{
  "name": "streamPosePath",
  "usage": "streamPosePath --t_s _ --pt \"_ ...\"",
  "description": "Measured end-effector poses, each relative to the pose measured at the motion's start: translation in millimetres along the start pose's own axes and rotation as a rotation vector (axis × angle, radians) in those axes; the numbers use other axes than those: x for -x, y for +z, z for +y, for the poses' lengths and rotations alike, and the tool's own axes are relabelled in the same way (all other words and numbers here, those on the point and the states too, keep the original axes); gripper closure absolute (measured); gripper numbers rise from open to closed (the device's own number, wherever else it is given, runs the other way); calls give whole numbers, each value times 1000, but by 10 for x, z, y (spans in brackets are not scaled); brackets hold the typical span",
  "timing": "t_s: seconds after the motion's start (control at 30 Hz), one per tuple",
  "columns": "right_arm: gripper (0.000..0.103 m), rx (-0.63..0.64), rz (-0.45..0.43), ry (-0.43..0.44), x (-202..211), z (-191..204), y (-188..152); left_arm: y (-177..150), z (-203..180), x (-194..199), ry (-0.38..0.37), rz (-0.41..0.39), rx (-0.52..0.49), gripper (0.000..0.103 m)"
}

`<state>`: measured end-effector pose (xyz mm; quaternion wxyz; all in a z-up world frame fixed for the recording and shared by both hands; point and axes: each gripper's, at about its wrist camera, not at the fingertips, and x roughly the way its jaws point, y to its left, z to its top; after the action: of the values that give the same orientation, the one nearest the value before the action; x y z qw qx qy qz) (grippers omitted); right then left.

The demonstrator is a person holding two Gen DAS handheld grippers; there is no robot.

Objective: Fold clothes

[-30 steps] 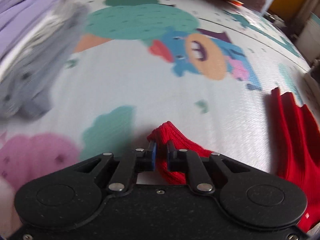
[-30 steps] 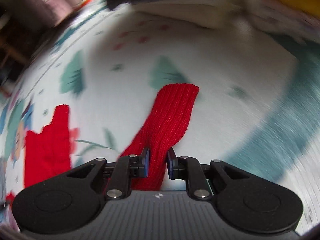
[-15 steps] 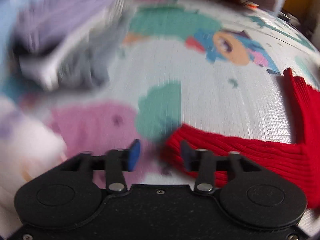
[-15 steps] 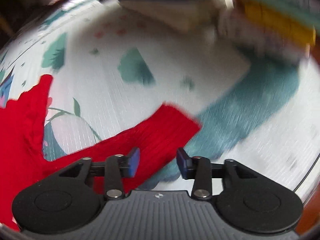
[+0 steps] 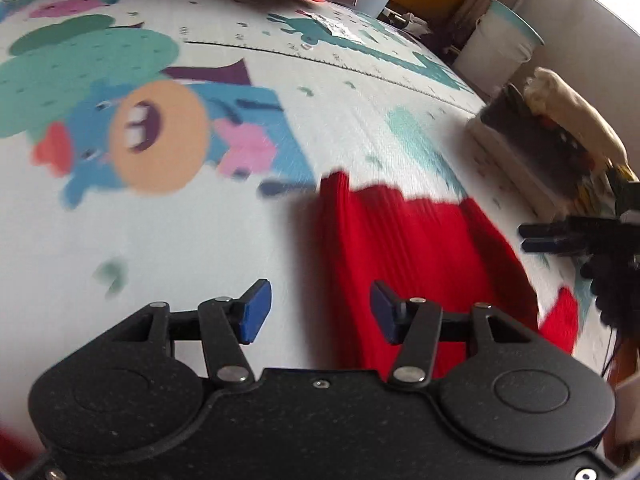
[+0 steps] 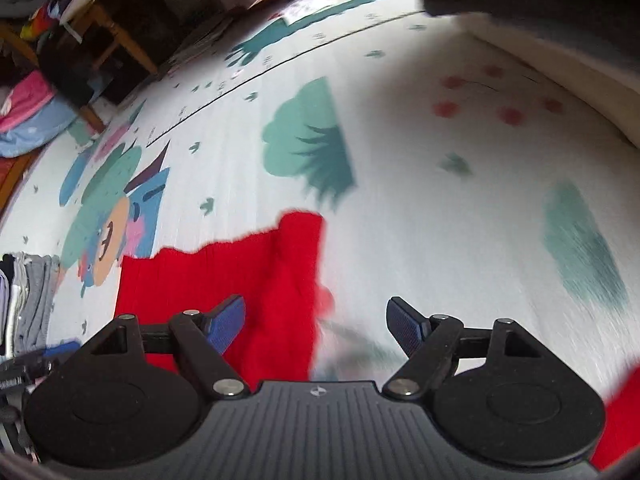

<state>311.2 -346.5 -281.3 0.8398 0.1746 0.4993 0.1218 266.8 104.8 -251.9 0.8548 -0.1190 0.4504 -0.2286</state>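
Note:
A red knitted garment (image 5: 404, 252) lies flat on the printed play mat (image 5: 200, 220); in the right wrist view the same garment (image 6: 224, 280) spreads at lower left. My left gripper (image 5: 318, 310) hovers over the garment's left edge, its jaws opening, nothing pressed between the blue pads (image 5: 254, 312). My right gripper (image 6: 316, 326) hangs over the garment's right edge, jaws opening too, with only mat and a bit of red cloth below the gap. The right gripper's fingers (image 5: 548, 236) show at the far right of the left wrist view.
A stack of folded clothes (image 5: 552, 152) sits at the mat's right edge. Another folded pile in grey and white (image 6: 28, 300) stands at the left. White buckets (image 5: 496, 44), a wooden chair (image 6: 108, 40) and bedding lie beyond the mat.
Both grippers were shut on the red sleeves a second ago. They have let go, opened wide, and swung inward toward the garment's body, which now lies with sleeves folded in.

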Motion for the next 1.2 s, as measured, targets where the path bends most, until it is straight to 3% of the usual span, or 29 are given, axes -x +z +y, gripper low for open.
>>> streamPosePath --t_s 0.1,0.13,0.17,0.2,0.23,0.27,0.3,0.33,0.43,0.5,0.53,0.6,0.63,0.67,0.7,0.73,0.83,0.93,1.0,1.07,1.13,1.2 --pt "25 51 65 -42 -205 122 170 231 14 -237 -46 2 25 49" --pt "31 82 75 -52 -256 166 206 275 10 -321 -47 6 32 49" --pt "52 129 82 -55 -295 218 221 300 -7 -393 -39 11 32 49" --pt "62 178 94 -53 -329 274 225 326 -5 -472 -47 35 36 50" --pt "71 223 104 -49 -362 331 224 329 0 -533 -55 61 32 55" --pt "73 264 110 -35 -386 393 212 319 -7 -569 -47 72 9 86" --pt "75 303 111 -8 -392 457 197 304 -6 -531 -53 61 -4 95" --pt "84 334 107 40 -365 527 191 290 -1 -477 -64 46 -13 95" --pt "89 416 26 283 -69 736 224 242 271 39 -178 -116 186 96" --pt "92 483 -59 369 164 845 282 164 437 295 -182 -195 253 96" --pt "92 507 -67 294 115 846 334 146 509 289 -131 -190 272 96" --pt "86 498 -30 55 -170 773 461 136 634 157 1 -138 286 93" --pt "84 478 -3 -49 -301 726 507 142 681 38 78 -94 270 84" --pt "84 443 32 -139 -420 668 537 160 676 -33 154 -49 207 60" --pt "84 409 35 -192 -456 636 547 162 644 3 177 -57 149 58" --pt "83 410 11 -176 -384 666 498 152 597 102 186 -87 117 58" --pt "52 504 -54 -31 -87 868 232 32 412 412 161 -145 8 56" --pt "56 713 -97 94 117 1111 -211 -181 129 544 66 -142 -85 56" --pt "58 851 -65 154 134 1253 -539 -390 -82 547 -24 -95 -172 56" --pt "64 918 30 83 3 1226 -819 -635 -265 487 -48 -30 -257 56" --pt "62 825 46 22 11 972 -960 -854 -368 401 -18 31 -300 56" --pt "63 655 71 20 177 728 -963 -1016 -432 497 -5 21 -344 56"
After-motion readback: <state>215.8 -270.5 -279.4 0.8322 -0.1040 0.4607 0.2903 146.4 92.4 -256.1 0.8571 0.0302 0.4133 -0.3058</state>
